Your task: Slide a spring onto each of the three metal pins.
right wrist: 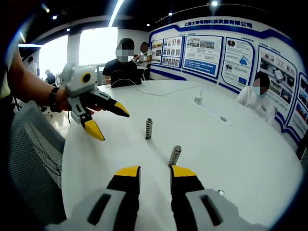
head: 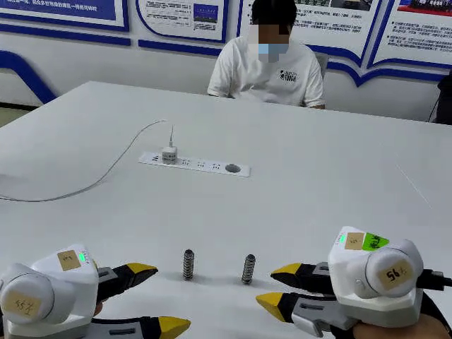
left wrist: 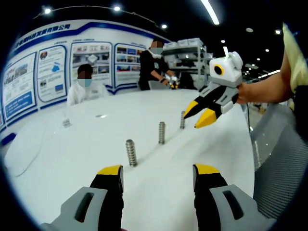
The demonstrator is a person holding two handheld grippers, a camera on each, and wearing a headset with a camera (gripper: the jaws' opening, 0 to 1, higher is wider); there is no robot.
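Left gripper (left wrist: pixel 159 169): jaws wide apart, nothing between them. Black jaws with glossy yellow wedge tips, grey moulded shanks, rounded white plastic body.

Right gripper (right wrist: pixel 155 171): jaws parted with a narrower gap, nothing held. It has the same build. In the head view a green label sits on its white housing.

Three springs stand upright on the tabletop (left wrist: pixel 72 159), which is smooth, matte and white. They form a row running ahead of the left gripper and off toward its right:
- near spring (left wrist: pixel 131 152): just ahead of the left gripper's left jaw.
- mid spring (left wrist: pixel 161 132): further out. In the right gripper view it stands just ahead of that gripper's tips.
- far spring (left wrist: pixel 182 120): in the left gripper view it appears right beside the right gripper's upper yellow tip. Cannot tell if they touch.

All three are tight cylindrical coils of grey metal with a dull sheen. The mid spring's top looks flat and pale. Cannot tell whether a pin runs up inside the coils.

In the head view the near and mid springs stand between the two grippers, whose tips point inward at them.

Well beyond both grippers a flat white power strip (head: pixel 194 164) lies on the tabletop, long and rectangular. A small white cube charger (head: pixel 169 154) is plugged into it, and a thin white cable (head: pixel 106 173) curves away.
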